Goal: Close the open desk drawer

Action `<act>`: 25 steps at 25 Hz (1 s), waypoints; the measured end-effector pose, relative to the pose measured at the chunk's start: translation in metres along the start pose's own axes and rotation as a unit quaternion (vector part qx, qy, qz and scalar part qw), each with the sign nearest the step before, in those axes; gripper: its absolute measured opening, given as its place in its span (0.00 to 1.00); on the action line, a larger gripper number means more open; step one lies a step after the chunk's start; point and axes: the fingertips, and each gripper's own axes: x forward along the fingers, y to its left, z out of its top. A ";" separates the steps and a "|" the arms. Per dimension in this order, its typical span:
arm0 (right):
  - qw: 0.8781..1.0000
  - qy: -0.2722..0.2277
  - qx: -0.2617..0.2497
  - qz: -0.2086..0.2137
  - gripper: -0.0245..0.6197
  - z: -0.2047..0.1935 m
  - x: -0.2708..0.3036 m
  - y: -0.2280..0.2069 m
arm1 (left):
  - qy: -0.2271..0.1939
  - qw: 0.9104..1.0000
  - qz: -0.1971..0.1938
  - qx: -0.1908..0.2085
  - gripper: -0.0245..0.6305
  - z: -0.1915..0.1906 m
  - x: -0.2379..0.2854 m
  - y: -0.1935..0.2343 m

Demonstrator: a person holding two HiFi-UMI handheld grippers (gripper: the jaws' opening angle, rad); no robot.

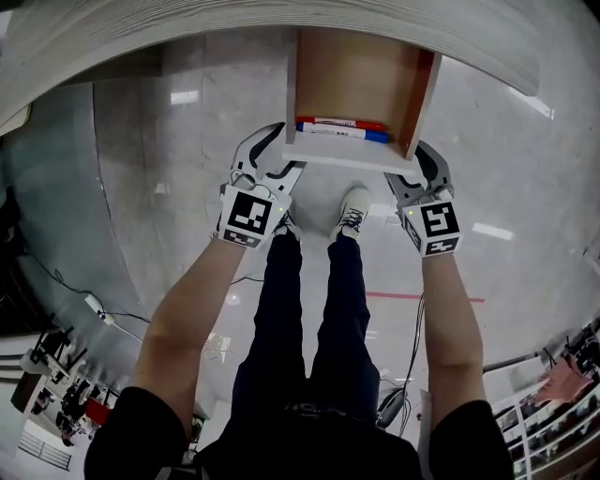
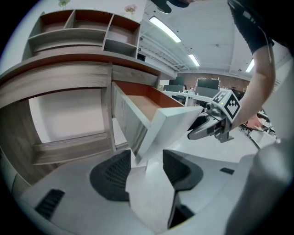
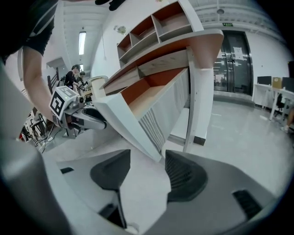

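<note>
The desk drawer (image 1: 356, 84) is pulled out, with a wooden inside and a white front panel (image 1: 347, 155). A red and a blue marker pen (image 1: 342, 129) lie in it against the front. My left gripper (image 1: 272, 161) is at the front's left end and my right gripper (image 1: 422, 173) at its right end. In the left gripper view the panel's lower corner (image 2: 158, 133) lies between the open jaws of the left gripper (image 2: 144, 166). The right gripper (image 3: 147, 170) is open too, with the panel's other corner (image 3: 149, 149) between its jaws. No pad presses on the panel.
The desk top (image 1: 234, 28) runs along the view's upper edge, and a shelf unit (image 2: 82, 32) stands on it. The person's legs and shoes (image 1: 352, 211) are under the drawer. Cables (image 1: 94, 305) lie on the glossy floor at left.
</note>
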 end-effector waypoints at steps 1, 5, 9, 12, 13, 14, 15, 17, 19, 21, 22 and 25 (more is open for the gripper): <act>1.000 0.000 -0.003 0.000 0.43 0.001 0.003 0.000 | -0.002 1.000 -0.002 0.000 0.36 0.000 0.003 0.000; 1.000 0.000 -0.007 -0.006 0.39 0.007 0.007 -0.004 | -0.012 1.000 -0.001 -0.018 0.36 0.010 0.009 -0.003; 1.000 0.001 0.004 -0.015 0.36 0.010 0.006 -0.010 | -0.010 0.999 0.007 -0.037 0.36 0.013 0.013 -0.005; 1.000 0.002 0.006 -0.018 0.36 0.012 0.004 -0.007 | -0.010 0.999 0.008 -0.040 0.36 0.014 0.009 -0.004; 1.000 0.001 0.006 -0.018 0.36 0.013 0.004 -0.006 | -0.011 0.999 0.009 -0.042 0.36 0.015 0.008 -0.004; 1.000 -0.001 0.007 -0.018 0.36 0.014 0.003 -0.005 | -0.013 0.999 0.011 -0.044 0.36 0.016 0.007 -0.003; 1.000 -0.002 0.008 -0.018 0.36 0.014 0.002 -0.004 | -0.014 0.999 0.012 -0.047 0.36 0.016 0.006 -0.004; 1.000 -0.005 0.009 -0.018 0.36 0.016 -0.001 -0.003 | -0.018 0.998 0.014 -0.052 0.36 0.018 0.004 -0.004; 1.000 -0.009 0.009 -0.019 0.35 0.020 -0.005 -0.001 | -0.024 0.998 0.016 -0.058 0.36 0.022 0.001 -0.004; 1.000 -0.013 0.006 -0.018 0.35 0.026 -0.010 0.001 | -0.029 0.997 0.018 -0.064 0.36 0.027 -0.004 -0.003; 1.000 -0.014 0.005 -0.018 0.35 0.028 -0.013 0.002 | -0.032 0.997 0.018 -0.067 0.36 0.030 -0.006 -0.004; 1.000 -0.018 0.008 -0.017 0.35 0.035 -0.020 0.004 | -0.039 0.997 0.017 -0.071 0.35 0.037 -0.013 -0.005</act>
